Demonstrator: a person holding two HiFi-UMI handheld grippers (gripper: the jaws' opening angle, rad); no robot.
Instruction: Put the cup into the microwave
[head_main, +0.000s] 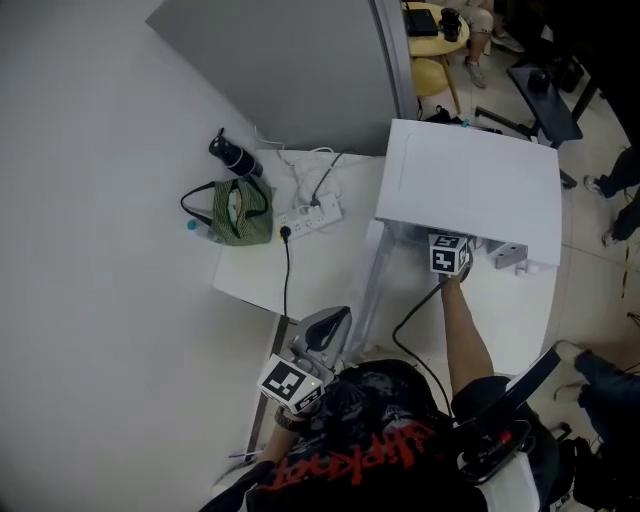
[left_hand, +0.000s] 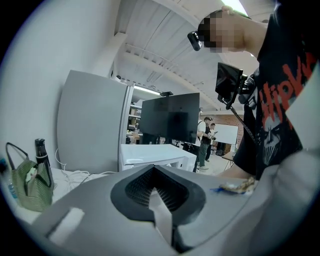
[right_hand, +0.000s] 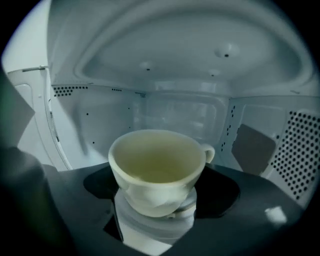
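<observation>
Cream ceramic cup (right_hand: 157, 167) resting inside the white box microwave (head_main: 470, 180), between my right gripper's (right_hand: 156, 210) spread jaws; my left gripper (left_hand: 159, 192) pressed together, empty; placement seemingly done, withdrawal left

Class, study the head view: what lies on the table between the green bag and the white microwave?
A white power strip with tangled white cables lies between the green bag and the microwave, seen in the head view.
</observation>
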